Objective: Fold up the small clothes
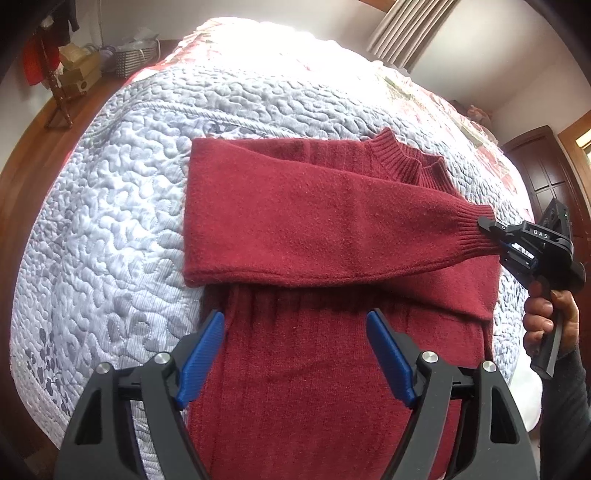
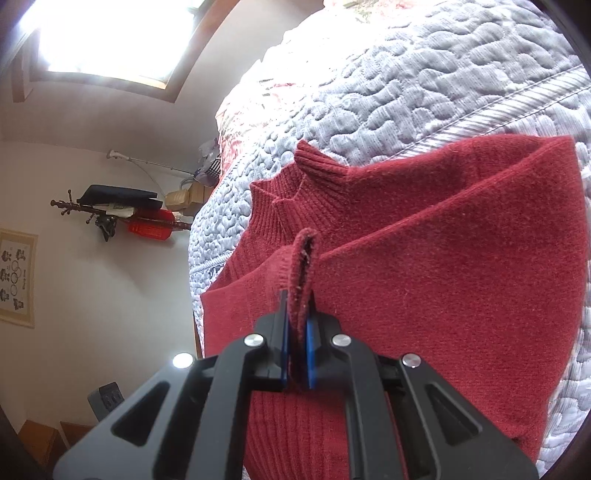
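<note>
A dark red knitted sweater (image 1: 295, 229) lies on a pale blue quilted bedspread (image 1: 110, 206), one sleeve folded across its chest. My right gripper (image 1: 495, 236) is shut on the ribbed sleeve cuff (image 1: 469, 232) at the right, held by a hand (image 1: 546, 325). In the right wrist view the cuff (image 2: 299, 280) stands pinched between the blue pads (image 2: 310, 347) of that gripper (image 2: 297, 314), with the ribbed collar (image 2: 295, 192) behind. My left gripper (image 1: 295, 332) hovers open over the sweater's lower body, nothing between its fingers.
The bed's wooden frame (image 1: 22, 206) runs along the left. A coat stand (image 1: 55, 85), boxes and a basket stand beyond it. A curtain (image 1: 402, 29) and dark wooden door (image 1: 546, 173) are at the back right. A floral quilt (image 1: 461, 122) covers the far bed.
</note>
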A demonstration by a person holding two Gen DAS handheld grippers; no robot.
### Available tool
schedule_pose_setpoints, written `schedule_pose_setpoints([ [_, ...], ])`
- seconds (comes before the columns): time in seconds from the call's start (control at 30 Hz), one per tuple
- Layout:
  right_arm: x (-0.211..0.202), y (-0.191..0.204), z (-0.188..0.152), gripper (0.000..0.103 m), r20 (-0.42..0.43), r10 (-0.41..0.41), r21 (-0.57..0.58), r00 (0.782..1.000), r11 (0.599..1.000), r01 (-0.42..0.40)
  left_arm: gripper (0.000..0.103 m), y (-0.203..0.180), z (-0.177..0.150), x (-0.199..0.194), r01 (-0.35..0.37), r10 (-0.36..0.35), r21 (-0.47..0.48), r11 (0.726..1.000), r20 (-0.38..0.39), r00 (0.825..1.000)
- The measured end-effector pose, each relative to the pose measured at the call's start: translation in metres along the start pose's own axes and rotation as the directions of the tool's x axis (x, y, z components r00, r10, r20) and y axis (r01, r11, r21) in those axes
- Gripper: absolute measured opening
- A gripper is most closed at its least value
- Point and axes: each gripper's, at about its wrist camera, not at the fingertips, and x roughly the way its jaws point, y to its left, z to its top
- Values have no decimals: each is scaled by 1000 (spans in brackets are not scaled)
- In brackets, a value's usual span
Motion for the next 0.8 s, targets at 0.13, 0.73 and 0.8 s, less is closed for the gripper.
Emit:
schedule_pose_setpoints([
  [0.13,-10,-6,5,6,18,-9,8,1000,1000,8,79,-2,-6,3,3,-2,22,1000,-16,1000],
  [0.73,-66,-62,-3,6,99,-61,92,993,994,52,79,40,4,18,120,-119,-43,992,28,993],
  [0.8,-71,-70,-5,6,104,-67,109,992,992,56,80,35,13,22,157,-156,-23,987,45,987],
])
